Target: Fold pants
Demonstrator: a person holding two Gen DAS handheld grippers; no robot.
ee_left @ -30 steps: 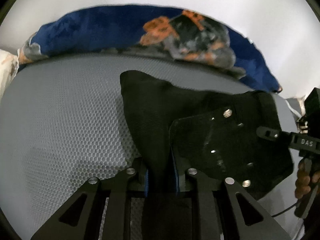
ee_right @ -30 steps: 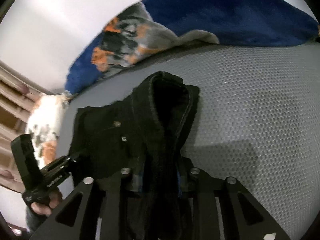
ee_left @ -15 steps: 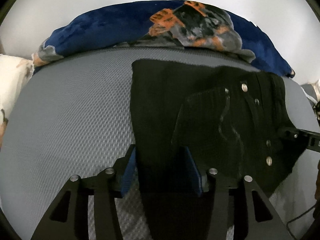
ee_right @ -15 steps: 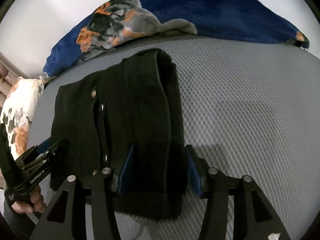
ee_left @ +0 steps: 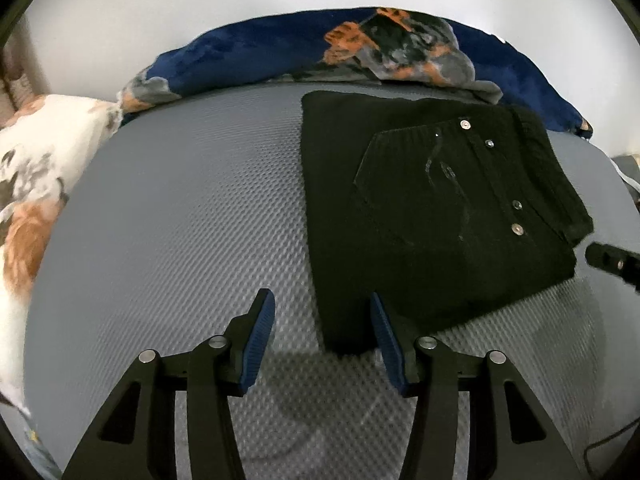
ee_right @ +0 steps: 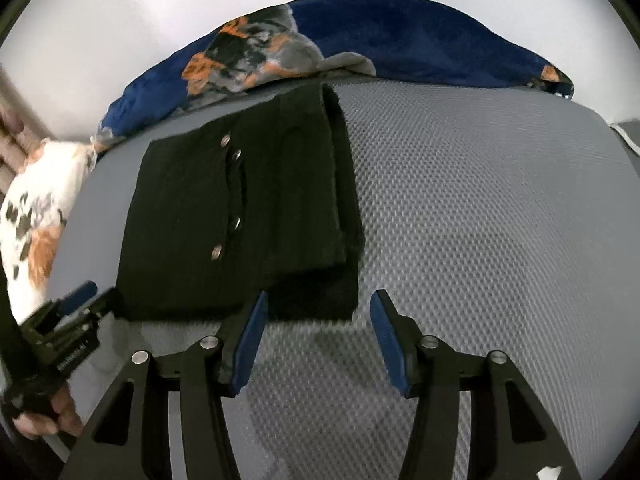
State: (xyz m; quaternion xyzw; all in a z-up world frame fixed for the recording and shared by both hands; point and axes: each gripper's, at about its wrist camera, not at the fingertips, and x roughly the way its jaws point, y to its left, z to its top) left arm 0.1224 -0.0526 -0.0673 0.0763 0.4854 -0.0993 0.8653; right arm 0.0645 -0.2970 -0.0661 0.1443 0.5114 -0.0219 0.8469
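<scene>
Left wrist view, left to right: a white floral pillow (ee_left: 36, 184) is seen at the left edge, then bare grey mesh mattress (ee_left: 180, 216). The left gripper (ee_left: 322, 320) is held low in frame with jaws spread; they have just been opening. Nothing is pinched. The near left corner of the black pants (ee_left: 420, 220) is seen between the blue pads, touched by neither as far as can be told. The pants are laid flat and folded into a rectangle on the mattress, extending up and to the right of the gripper, metal buttons facing up. A blue patterned blanket (ee_left: 280, 52) is bunched behind them along the wall. The tip of the right gripper (ee_left: 612, 260) is seen just beside the pants' right edge.

Right wrist view, left to right: the left gripper (ee_right: 76, 300) and a hand (ee_right: 48, 416) are seen at lower left, close to the pants' (ee_right: 240, 216) near left corner. The right gripper (ee_right: 316, 316) is held with jaws spread, just opened, nothing gripped; the pants' near right corner lies just beyond and between the pads.
</scene>
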